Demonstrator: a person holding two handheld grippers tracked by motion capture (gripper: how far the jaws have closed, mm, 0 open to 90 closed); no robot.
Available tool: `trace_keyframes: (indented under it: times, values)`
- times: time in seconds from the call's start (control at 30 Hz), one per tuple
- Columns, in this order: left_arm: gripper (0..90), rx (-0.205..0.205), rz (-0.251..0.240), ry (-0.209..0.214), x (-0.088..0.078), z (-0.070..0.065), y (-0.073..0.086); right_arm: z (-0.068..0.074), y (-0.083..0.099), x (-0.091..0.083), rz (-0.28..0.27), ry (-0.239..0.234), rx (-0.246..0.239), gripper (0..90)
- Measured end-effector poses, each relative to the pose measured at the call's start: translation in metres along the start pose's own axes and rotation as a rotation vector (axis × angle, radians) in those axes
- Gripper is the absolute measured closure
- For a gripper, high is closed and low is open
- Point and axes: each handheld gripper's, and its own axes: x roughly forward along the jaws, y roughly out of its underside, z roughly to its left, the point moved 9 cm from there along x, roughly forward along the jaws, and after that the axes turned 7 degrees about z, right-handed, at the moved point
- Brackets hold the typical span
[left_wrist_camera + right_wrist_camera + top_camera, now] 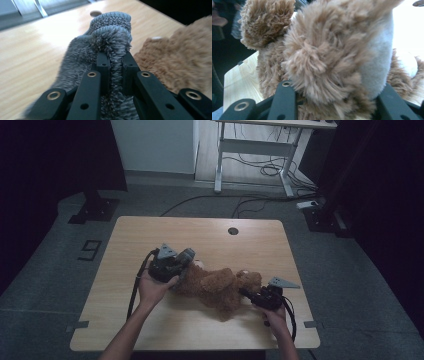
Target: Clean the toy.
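A brown teddy bear (215, 287) lies on its back across the middle of the wooden table (150, 232). A grey fuzzy sock (187, 255) is at the bear's left end, and my left gripper (181, 266) is shut on it. In the left gripper view the sock (110, 30) is pinched between the jaws of the left gripper (115, 60) and folds over their tips, with the bear (175, 62) just to the right. My right gripper (247, 294) is shut on the bear's head. In its own view, the right gripper (332, 95) is sunk into the bear's fur (324, 50) beside the pale muzzle (377, 67).
A round cable hole (233, 230) sits near the table's far edge. Bare wood lies behind the bear and along the front edge. Beyond the table stand a white desk frame (260, 150) and cables on the grey floor (210, 200).
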Motion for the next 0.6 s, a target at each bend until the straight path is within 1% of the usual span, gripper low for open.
trace_keyframes:
  times: [0.07,0.13,0.27,0.33,0.37,0.43,0.53,0.6]
  values:
    - [79.9,-0.006,0.020,0.011,0.009,-0.001,0.006,0.000,0.000,0.000,-0.002,-0.004,0.001,58.4]
    - [79.9,-0.004,0.024,0.008,0.012,-0.001,0.012,0.001,-0.001,-0.001,-0.005,-0.010,0.000,58.1]
    - [80.0,-0.008,0.020,0.010,0.011,0.000,0.022,0.005,-0.002,0.000,-0.008,-0.026,-0.003,57.1]
    - [80.1,-0.013,0.009,0.019,0.009,-0.001,0.026,0.006,-0.002,0.001,-0.008,-0.037,-0.001,56.6]
    - [80.1,-0.009,0.004,0.019,0.008,-0.001,0.028,0.007,-0.002,0.001,-0.006,-0.039,-0.002,56.1]
    - [80.2,-0.005,-0.003,0.019,0.006,-0.002,0.031,0.008,-0.003,0.000,-0.010,-0.041,-0.016,54.1]
    - [80.2,0.002,-0.011,0.022,0.004,-0.005,0.036,0.010,-0.007,-0.005,-0.031,-0.024,-0.056,50.3]
    - [80.1,0.002,-0.016,0.024,0.003,-0.005,0.038,0.012,-0.011,-0.008,-0.033,-0.018,-0.060,48.0]
